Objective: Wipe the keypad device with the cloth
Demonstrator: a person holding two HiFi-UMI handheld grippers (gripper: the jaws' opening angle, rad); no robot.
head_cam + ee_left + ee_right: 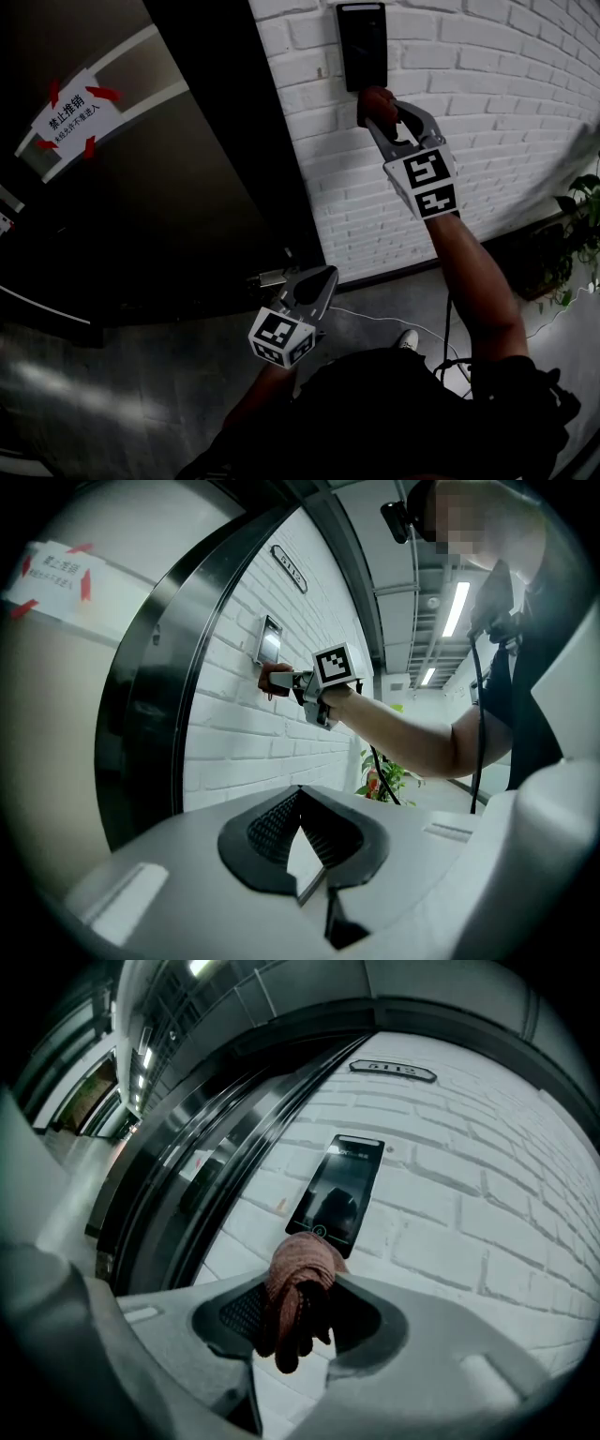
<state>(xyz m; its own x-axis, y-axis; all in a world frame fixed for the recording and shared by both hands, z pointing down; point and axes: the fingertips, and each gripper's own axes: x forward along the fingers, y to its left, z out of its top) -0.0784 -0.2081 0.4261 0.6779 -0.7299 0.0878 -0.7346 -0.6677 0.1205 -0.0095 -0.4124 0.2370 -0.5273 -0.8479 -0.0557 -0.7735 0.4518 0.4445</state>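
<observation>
A black keypad device (361, 45) (337, 1190) (268, 641) is fixed on the white brick wall (487, 84). My right gripper (375, 111) (298, 1309) is raised to it and shut on a reddish cloth (298, 1283) (377, 101) (275, 679). The bunched cloth sits at the device's lower edge, against or just short of the wall. My left gripper (319, 284) (302, 850) hangs low near the door's foot, its jaws closed together with nothing between them.
A dark door (159, 187) with a white taped notice (70, 111) stands left of the brick wall. A potted plant (577, 234) grows at the far right. A white cable (375, 319) lies on the grey floor.
</observation>
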